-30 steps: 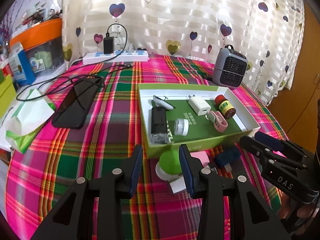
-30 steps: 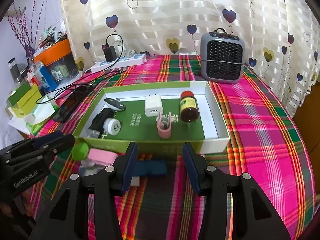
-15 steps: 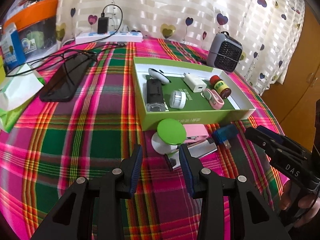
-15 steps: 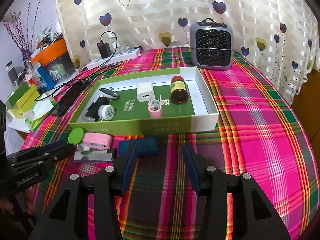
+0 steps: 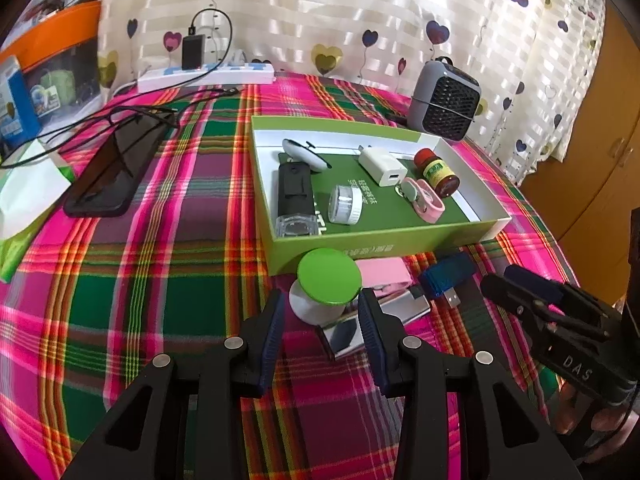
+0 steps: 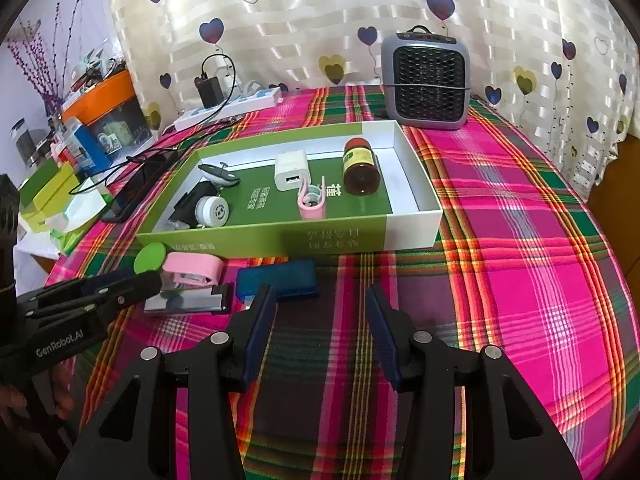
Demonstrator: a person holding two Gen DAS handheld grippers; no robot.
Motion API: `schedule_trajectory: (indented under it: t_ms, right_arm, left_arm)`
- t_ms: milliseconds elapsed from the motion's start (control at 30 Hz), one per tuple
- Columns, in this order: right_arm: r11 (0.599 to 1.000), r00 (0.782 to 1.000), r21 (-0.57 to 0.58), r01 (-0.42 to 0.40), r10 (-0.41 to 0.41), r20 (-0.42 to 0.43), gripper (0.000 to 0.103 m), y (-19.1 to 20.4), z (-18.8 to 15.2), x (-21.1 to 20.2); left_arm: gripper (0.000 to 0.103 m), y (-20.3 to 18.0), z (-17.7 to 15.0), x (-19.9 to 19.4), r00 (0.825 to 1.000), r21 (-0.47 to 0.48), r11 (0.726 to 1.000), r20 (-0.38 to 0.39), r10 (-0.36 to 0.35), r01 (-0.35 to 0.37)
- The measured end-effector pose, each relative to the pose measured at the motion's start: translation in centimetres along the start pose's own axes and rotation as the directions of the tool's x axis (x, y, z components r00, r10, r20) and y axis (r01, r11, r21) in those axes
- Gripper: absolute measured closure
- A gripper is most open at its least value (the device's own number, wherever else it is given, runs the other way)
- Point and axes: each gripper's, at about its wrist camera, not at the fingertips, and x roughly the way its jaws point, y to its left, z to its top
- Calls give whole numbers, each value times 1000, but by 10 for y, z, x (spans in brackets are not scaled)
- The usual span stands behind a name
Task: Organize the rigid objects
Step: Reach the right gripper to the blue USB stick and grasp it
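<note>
Black jaws of the left gripper point(image 5: 322, 320) stand apart and hold nothing; they straddle the near side of a green-lidded white pot point(image 5: 326, 286) that stands upright on the plaid tablecloth point(image 5: 160, 280), which suggests this pot is the next piece to be lifted. The right gripper point(image 6: 320, 320) is likewise open and empty, hovering just short of a blue USB adapter point(image 6: 280, 278).

Four loose items sit clustered tight against the near wall of the green box point(image 5: 384, 240), probably staged there so each needs only a short lift over the wall. Beside the pot lie a shiny metal piece point(image 5: 380, 320), a pink stapler point(image 6: 192, 268) and the adapter. In the left view the adapter's long axis runs along the box wall, its metal plug pointing toward the right gripper.

Inside the box already lie a black device point(image 5: 294, 196), a small white jar point(image 5: 344, 204), a white charger point(image 5: 382, 166), a pink clip point(image 5: 424, 200) and a brown bottle point(image 5: 436, 172), tipped on its side, cap toward the far wall. Behind stands a grey heater point(image 5: 444, 100).
</note>
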Motion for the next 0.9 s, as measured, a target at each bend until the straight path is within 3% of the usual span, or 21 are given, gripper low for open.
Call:
schedule_trajectory:
  t_ms: [267,900]
  right_arm:
    - [998,998,4,-58,59,-18,55,3,1,9]
    - [996,996,-17,-82,82,-38,55,9,13,22]
  left_arm:
    - [66,-2,4,3,1000,0,1000,5,2,-2]
    - [66,-4,10,4,1000,5,1000,18,15,-15]
